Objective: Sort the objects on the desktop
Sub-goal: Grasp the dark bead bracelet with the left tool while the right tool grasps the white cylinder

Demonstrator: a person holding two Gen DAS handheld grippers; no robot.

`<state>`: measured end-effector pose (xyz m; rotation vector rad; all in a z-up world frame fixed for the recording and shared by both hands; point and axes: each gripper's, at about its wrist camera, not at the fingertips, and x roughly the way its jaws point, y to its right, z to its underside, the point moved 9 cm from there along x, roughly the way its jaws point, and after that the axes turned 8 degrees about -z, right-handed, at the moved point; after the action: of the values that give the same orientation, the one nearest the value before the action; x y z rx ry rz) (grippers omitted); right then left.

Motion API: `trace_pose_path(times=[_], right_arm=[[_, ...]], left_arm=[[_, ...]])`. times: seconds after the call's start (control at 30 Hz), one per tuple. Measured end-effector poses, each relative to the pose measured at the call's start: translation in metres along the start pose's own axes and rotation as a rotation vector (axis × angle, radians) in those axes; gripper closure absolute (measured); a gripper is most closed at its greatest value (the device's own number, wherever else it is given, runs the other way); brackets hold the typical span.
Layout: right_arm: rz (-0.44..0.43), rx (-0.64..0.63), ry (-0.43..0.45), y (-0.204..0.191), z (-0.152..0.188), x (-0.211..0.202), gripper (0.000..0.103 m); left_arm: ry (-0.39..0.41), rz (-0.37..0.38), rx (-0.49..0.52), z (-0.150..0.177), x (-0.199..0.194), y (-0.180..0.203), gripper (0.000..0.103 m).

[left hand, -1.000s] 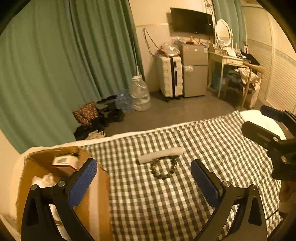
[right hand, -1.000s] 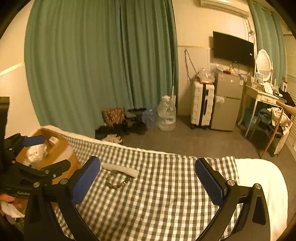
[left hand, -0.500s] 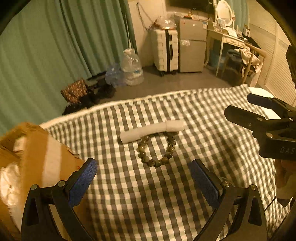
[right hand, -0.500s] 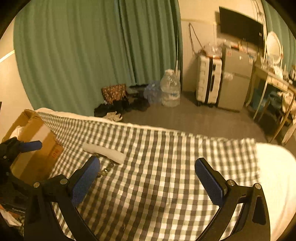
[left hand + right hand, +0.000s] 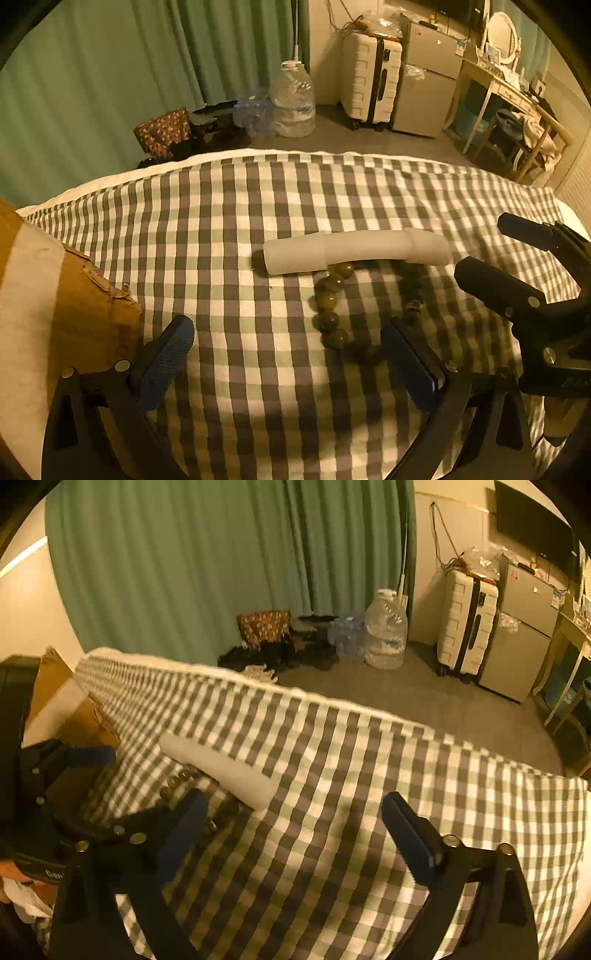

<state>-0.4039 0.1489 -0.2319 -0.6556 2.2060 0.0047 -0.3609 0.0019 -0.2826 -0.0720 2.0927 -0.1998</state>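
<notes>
1. Left wrist view: the left gripper [image 5: 286,363] points steeply down at the checked cloth [image 5: 229,229], and its two blue pads stand wide apart with only cloth between them.
2. The bead bracelet [image 5: 334,314] lies just ahead of the right pad, and its near part is hidden behind that pad (I cannot tell if they touch).
3. The white tube [image 5: 356,251] lies across the cloth beyond the bracelet, and the far beads touch its near side.
4. The cardboard box [image 5: 55,302] stands just outside the left pad.
5. The right gripper [image 5: 517,258] comes in from the right side, with its fingers pointing toward the tube's right end and not touching it.
6. Right wrist view: the right gripper [image 5: 291,830] tilts down toward the cloth [image 5: 369,775]. Its jaws are apart and have just been closing a little, with nothing between them.
7. The white tube [image 5: 221,768] lies ahead of the left finger, and the bracelet [image 5: 177,779] is partly hidden behind that finger.
8. The left gripper [image 5: 74,771] is at the far left, in front of the box [image 5: 48,694]; a bit of a hand shows below it.
</notes>
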Motion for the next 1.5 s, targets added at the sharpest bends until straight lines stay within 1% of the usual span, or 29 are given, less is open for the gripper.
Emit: trace_pose_path(times=[0.03, 0.17, 0.3, 0.33, 0.37, 0.4, 0.43, 0.47, 0.53, 0.57, 0.63, 0.73, 0.8, 0.83, 0.87, 0.9, 0.93, 0.97, 1.0, 1.03, 1.07, 1.1, 1.13, 1.17, 1.2, 1.27, 1.33, 1.43, 1.5], right_arm=[[-0.009, 0.000, -0.009, 0.000, 0.001, 0.004, 0.012], [-0.035, -0.016, -0.015, -0.005, 0.000, 0.012, 0.013], [-0.057, -0.056, -0.020, -0.016, -0.010, 0.024, 0.013], [-0.065, -0.072, -0.035, -0.020, -0.012, 0.030, 0.014], [-0.070, -0.087, -0.062, -0.023, -0.011, 0.037, 0.018], [-0.076, -0.091, -0.088, -0.026, -0.009, 0.043, 0.033], [-0.084, -0.091, -0.111, -0.026, -0.006, 0.049, 0.043], [-0.084, -0.093, -0.127, -0.027, -0.003, 0.053, 0.045], [-0.063, -0.097, -0.120, -0.025, -0.001, 0.050, 0.058], [-0.065, -0.086, -0.126, -0.024, -0.002, 0.049, 0.059], [-0.086, -0.053, -0.138, -0.019, -0.001, 0.044, 0.066], [-0.084, -0.025, -0.154, -0.013, 0.006, 0.032, 0.069], [-0.071, -0.014, -0.155, -0.007, 0.011, 0.023, 0.070], [-0.062, -0.002, -0.157, -0.004, 0.015, 0.017, 0.070], [-0.056, 0.003, -0.157, -0.002, 0.017, 0.012, 0.070], [-0.044, 0.012, -0.156, 0.002, 0.020, 0.005, 0.070], [-0.038, 0.019, -0.155, 0.004, 0.023, 0.000, 0.070], [-0.031, 0.028, -0.151, 0.008, 0.026, -0.004, 0.070], [-0.023, 0.038, -0.144, 0.011, 0.028, -0.010, 0.070], [-0.014, 0.051, -0.132, 0.015, 0.029, -0.017, 0.070], [-0.006, 0.061, -0.122, 0.018, 0.029, -0.022, 0.070], [0.000, 0.070, -0.109, 0.021, 0.029, -0.028, 0.070], [0.004, 0.079, -0.089, 0.023, 0.027, -0.035, 0.070], [0.005, 0.091, -0.068, 0.025, 0.024, -0.042, 0.070], [0.005, 0.096, -0.055, 0.025, 0.022, -0.045, 0.071], [0.013, 0.092, -0.023, 0.019, 0.015, -0.051, 0.072], [0.016, 0.084, 0.003, 0.017, 0.009, -0.060, 0.081], [0.022, 0.078, 0.031, 0.012, 0.003, -0.070, 0.081], [0.030, 0.066, 0.040, 0.008, 0.000, -0.074, 0.081]], left_arm=[[-0.006, -0.001, 0.001, 0.001, 0.003, 0.000, 0.000], [-0.016, 0.010, -0.010, 0.006, 0.012, 0.002, 0.000], [-0.040, 0.025, -0.015, 0.013, 0.019, 0.003, 0.000], [-0.037, 0.030, -0.020, 0.015, 0.019, 0.002, 0.000], [-0.034, 0.031, -0.020, 0.015, 0.020, 0.002, 0.000], [-0.028, 0.030, -0.018, 0.015, 0.020, 0.002, 0.000], [-0.024, 0.028, -0.015, 0.016, 0.021, 0.002, 0.000], [-0.019, 0.028, -0.015, 0.015, 0.021, 0.002, 0.000], [-0.014, 0.029, -0.021, 0.015, 0.023, 0.002, 0.000], [-0.012, 0.028, -0.023, 0.015, 0.023, 0.002, 0.000], [-0.008, 0.025, -0.023, 0.015, 0.023, 0.003, 0.000], [-0.006, 0.032, -0.025, 0.012, 0.024, 0.007, 0.000], [-0.006, 0.055, -0.002, 0.011, 0.023, 0.018, 0.000], [-0.004, 0.063, 0.013, 0.009, 0.022, 0.022, 0.003], [0.002, 0.071, 0.032, 0.010, 0.019, 0.028, 0.010], [0.005, 0.079, 0.044, 0.010, 0.015, 0.034, 0.022], [0.008, 0.091, 0.058, 0.009, 0.012, 0.040, 0.028], [0.012, 0.112, 0.081, 0.011, 0.008, 0.047, 0.042], [0.013, 0.118, 0.094, 0.012, 0.006, 0.051, 0.048], [0.011, 0.120, 0.107, 0.013, 0.004, 0.054, 0.049], [0.007, 0.123, 0.121, 0.016, 0.003, 0.058, 0.053], [0.004, 0.129, 0.130, 0.019, 0.001, 0.061, 0.060], [0.001, 0.138, 0.141, 0.021, -0.001, 0.063, 0.064], [-0.003, 0.152, 0.152, 0.024, -0.004, 0.066, 0.070], [-0.009, 0.168, 0.163, 0.028, -0.007, 0.068, 0.079], [-0.021, 0.192, 0.170, 0.035, -0.011, 0.071, 0.090], [-0.028, 0.203, 0.185, 0.041, -0.015, 0.072, 0.092], [-0.035, 0.206, 0.196, 0.046, -0.021, 0.072, 0.092], [-0.025, 0.204, 0.190, 0.045, -0.027, 0.072, 0.092]])
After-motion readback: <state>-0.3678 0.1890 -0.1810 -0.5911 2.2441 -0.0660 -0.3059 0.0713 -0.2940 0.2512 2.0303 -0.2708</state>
